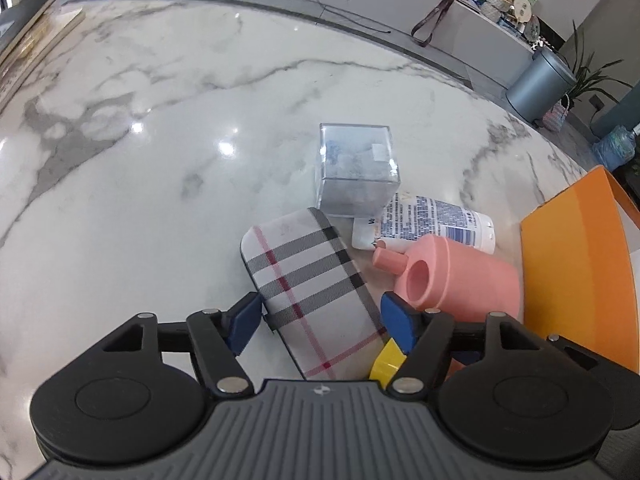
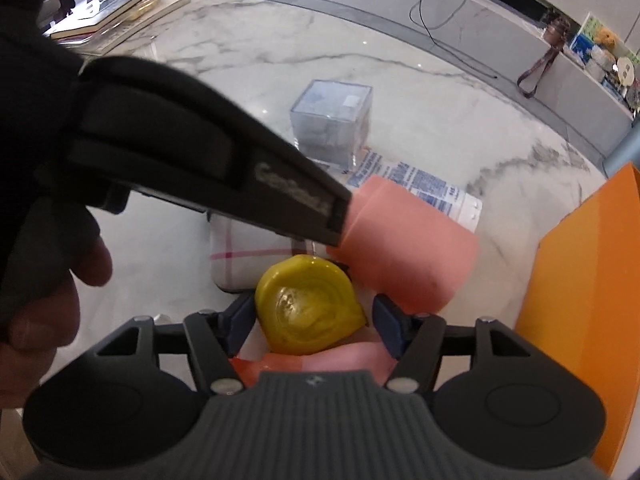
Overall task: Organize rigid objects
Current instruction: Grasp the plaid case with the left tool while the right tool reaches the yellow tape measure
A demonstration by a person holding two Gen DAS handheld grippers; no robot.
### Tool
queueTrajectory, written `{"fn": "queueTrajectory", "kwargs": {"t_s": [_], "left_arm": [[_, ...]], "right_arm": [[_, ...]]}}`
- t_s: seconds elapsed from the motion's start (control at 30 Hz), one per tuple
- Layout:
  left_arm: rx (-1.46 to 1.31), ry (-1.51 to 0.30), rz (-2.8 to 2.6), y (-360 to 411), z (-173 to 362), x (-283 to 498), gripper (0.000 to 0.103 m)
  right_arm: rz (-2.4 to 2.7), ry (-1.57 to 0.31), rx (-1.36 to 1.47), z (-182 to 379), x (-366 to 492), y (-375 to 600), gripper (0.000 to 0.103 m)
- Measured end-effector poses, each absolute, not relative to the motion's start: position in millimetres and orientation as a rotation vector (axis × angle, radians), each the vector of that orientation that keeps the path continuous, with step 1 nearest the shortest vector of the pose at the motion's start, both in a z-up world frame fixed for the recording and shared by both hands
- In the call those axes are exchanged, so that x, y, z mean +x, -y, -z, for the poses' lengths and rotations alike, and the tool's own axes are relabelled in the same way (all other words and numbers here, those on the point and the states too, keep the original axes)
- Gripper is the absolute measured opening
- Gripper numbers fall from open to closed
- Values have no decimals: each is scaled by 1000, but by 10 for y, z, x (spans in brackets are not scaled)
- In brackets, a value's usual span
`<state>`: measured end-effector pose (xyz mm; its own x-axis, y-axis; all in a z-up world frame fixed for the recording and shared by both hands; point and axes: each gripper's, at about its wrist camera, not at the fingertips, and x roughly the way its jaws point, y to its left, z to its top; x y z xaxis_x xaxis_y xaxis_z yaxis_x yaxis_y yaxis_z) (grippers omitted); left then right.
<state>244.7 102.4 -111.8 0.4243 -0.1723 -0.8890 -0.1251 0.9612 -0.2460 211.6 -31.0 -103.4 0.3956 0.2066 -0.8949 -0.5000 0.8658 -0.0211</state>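
A plaid glasses case (image 1: 308, 280) lies on the marble table (image 1: 160, 160) between the blue pads of my left gripper (image 1: 322, 322), which stands open around it. A yellow tape measure (image 2: 310, 308) sits between the pads of my right gripper (image 2: 314, 320), also open, with a small gap at the right pad. A corner of the tape measure (image 1: 386, 360) shows beside the case. A pink bottle (image 1: 460, 280) (image 2: 408, 248) lies on its side, with a white tube (image 1: 432, 224) and a clear box (image 1: 356, 168) (image 2: 332, 120) behind it.
An orange box (image 1: 580, 272) (image 2: 588, 280) stands at the right. A person's hand (image 2: 40, 300) holds the left gripper's black body (image 2: 200, 160) across the right wrist view. Books (image 2: 112, 8) lie at the far left. A grey bin (image 1: 540, 80) stands beyond the table.
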Motion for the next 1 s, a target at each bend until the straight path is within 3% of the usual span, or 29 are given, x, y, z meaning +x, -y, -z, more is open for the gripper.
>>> {"fn": "queueTrajectory", "kwargs": {"t_s": [0.37, 0.5, 0.67, 0.83, 0.9, 1.0], "left_arm": [[-197, -1096, 9, -892, 1199, 2496, 88], [-139, -1081, 28, -854, 1211, 2488, 82], [-134, -1101, 37, -889, 1200, 2494, 82], [-45, -1064, 30, -801, 1252, 2470, 91], [-7, -1053, 32, -764, 1269, 2463, 83], [15, -1051, 36, -753, 1262, 2454, 81]], "right_arm": [[-445, -1094, -305, 1028, 2119, 314, 64], [-428, -1100, -312, 985, 2098, 334, 71], [-422, -1092, -312, 963, 2041, 352, 72], [-422, -1121, -296, 1031, 2091, 362, 58], [-424, -1129, -275, 1056, 2103, 384, 53], [-429, -1138, -237, 1051, 2114, 403, 42]]}}
